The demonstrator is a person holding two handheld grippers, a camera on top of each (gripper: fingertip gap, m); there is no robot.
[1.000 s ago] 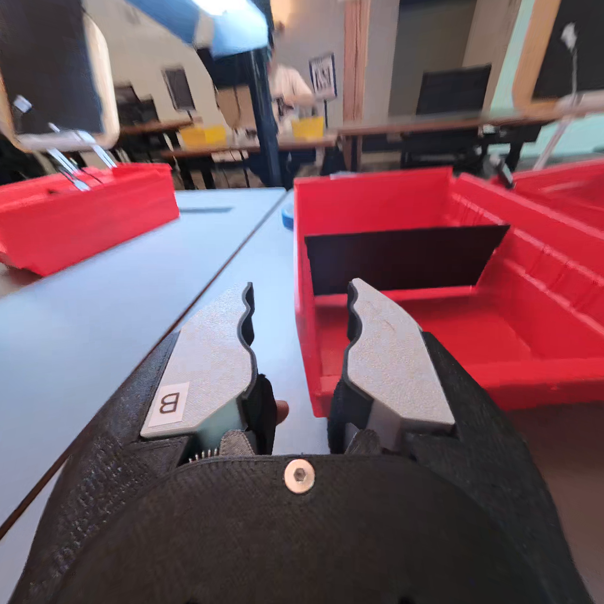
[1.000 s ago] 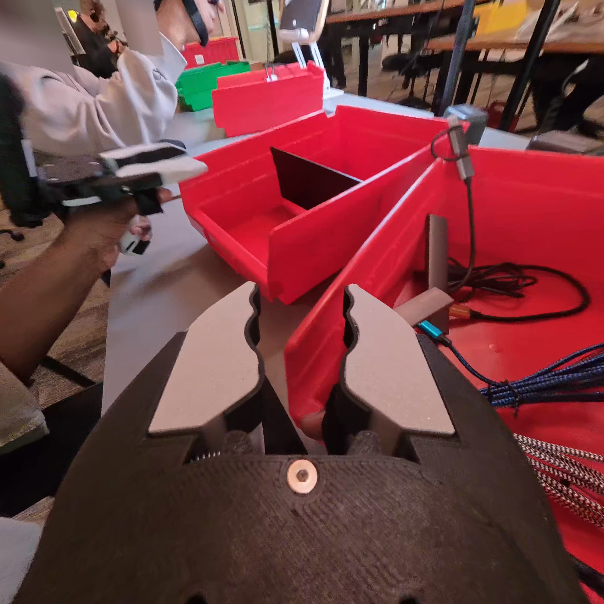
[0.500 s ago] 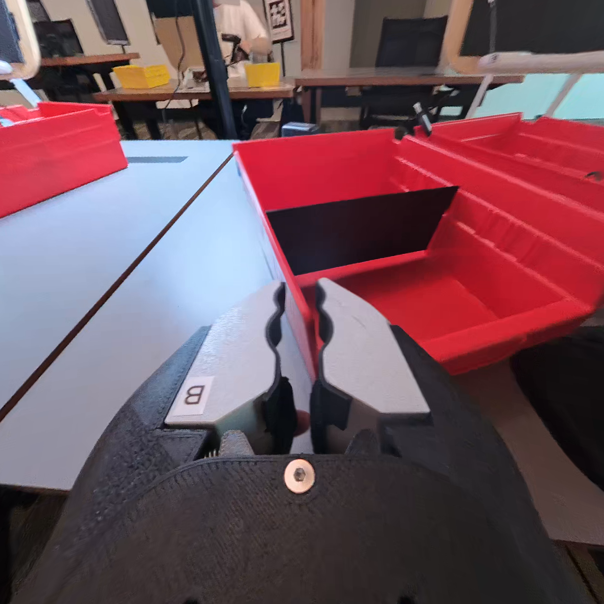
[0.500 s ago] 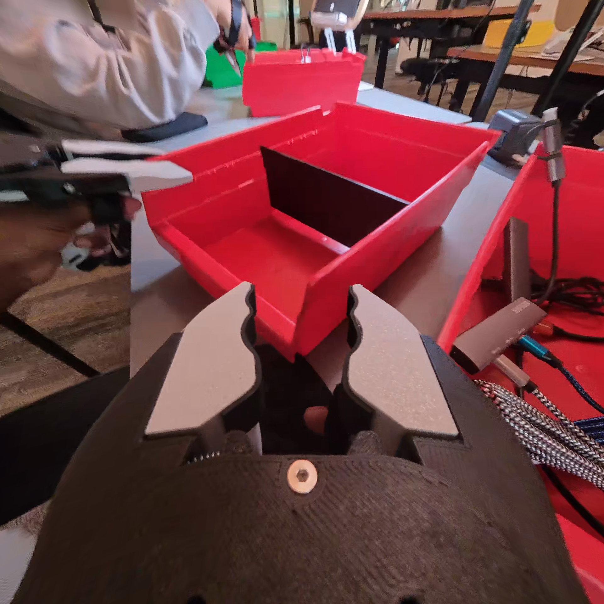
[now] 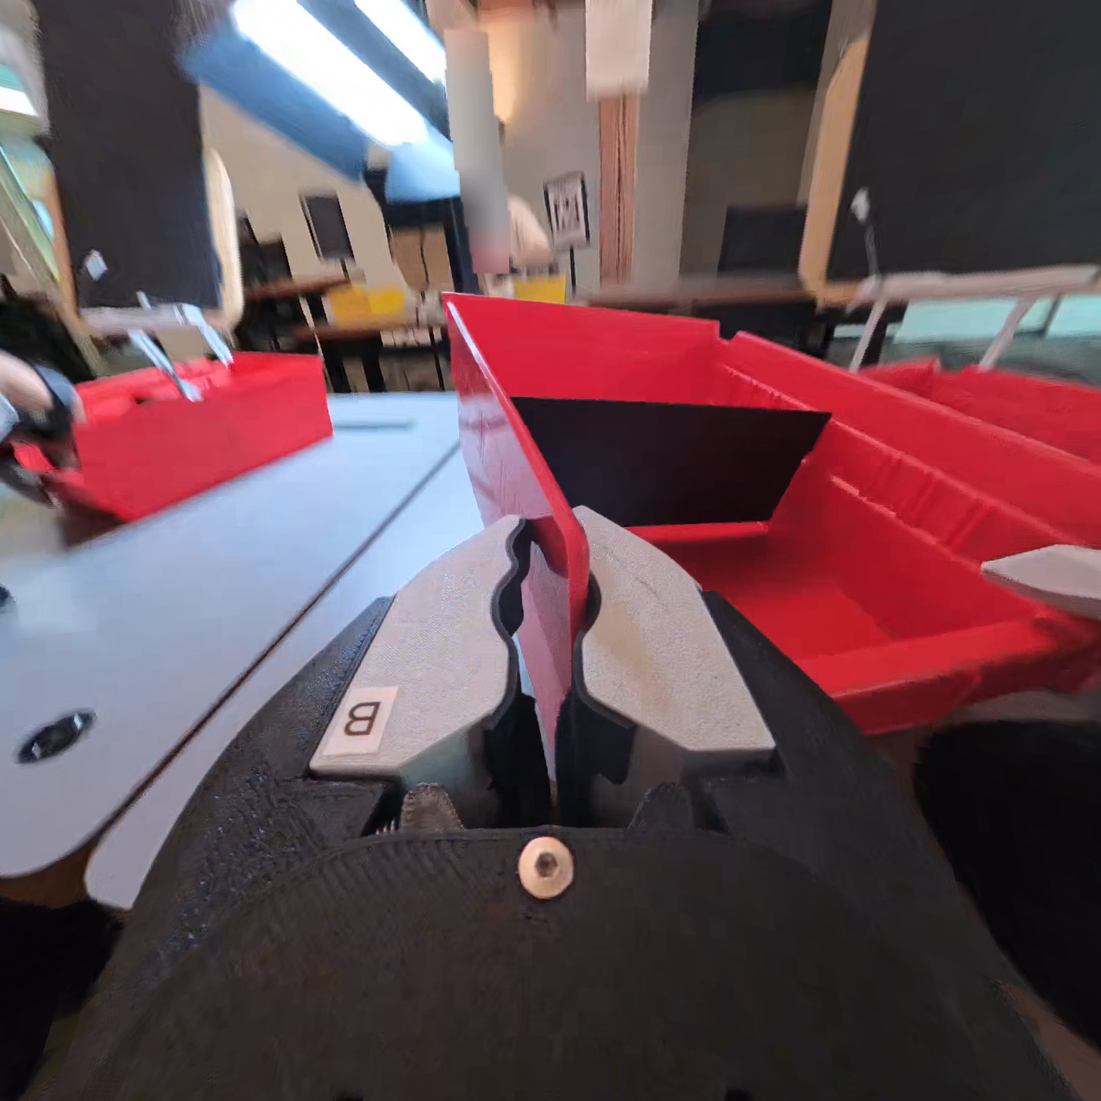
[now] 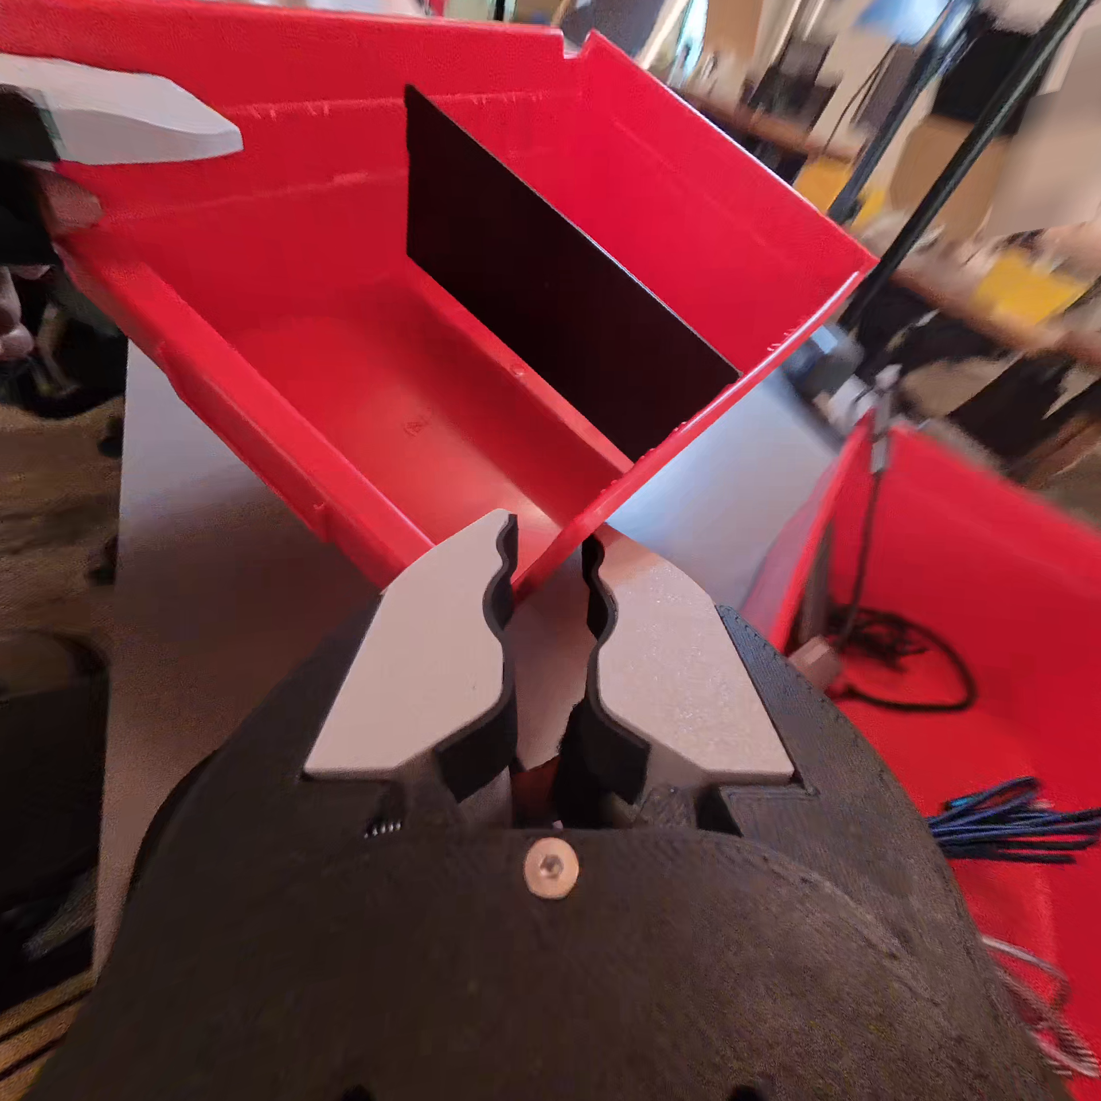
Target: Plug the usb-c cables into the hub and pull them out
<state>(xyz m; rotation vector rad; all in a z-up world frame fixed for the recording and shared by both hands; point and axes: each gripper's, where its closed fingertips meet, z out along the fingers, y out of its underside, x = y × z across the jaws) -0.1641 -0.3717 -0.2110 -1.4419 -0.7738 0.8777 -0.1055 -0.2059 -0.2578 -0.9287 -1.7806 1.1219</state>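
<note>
An empty red bin [image 5: 596, 351] with a black divider [image 5: 655, 459] fills both views. My left gripper [image 5: 551, 524] is shut on the bin's left side wall near its front corner. My right gripper [image 6: 551, 536] is shut on the bin's [image 6: 655, 149] right side wall near the front. The bin looks tilted in the right wrist view. A second red bin [image 6: 1013, 536] at the right holds a grey hub [image 6: 813, 661], a black cable [image 6: 911, 673] and blue braided cables [image 6: 1013, 822]. Neither gripper holds a cable.
The grey table [image 5: 179, 596] stretches to the left, with another red bin [image 5: 196, 429] at its far left. The right gripper's fingertip [image 5: 1036, 578] shows at the right edge of the left wrist view. The left gripper's finger [image 6: 119, 113] shows at the top left of the right wrist view. Spacing between my two grippers at the tips: around 20 cm.
Both grippers were open a second ago. The left closed on the bin's left wall, then the right moved from the cable bin and closed on its right wall. The bin now looks tilted.
</note>
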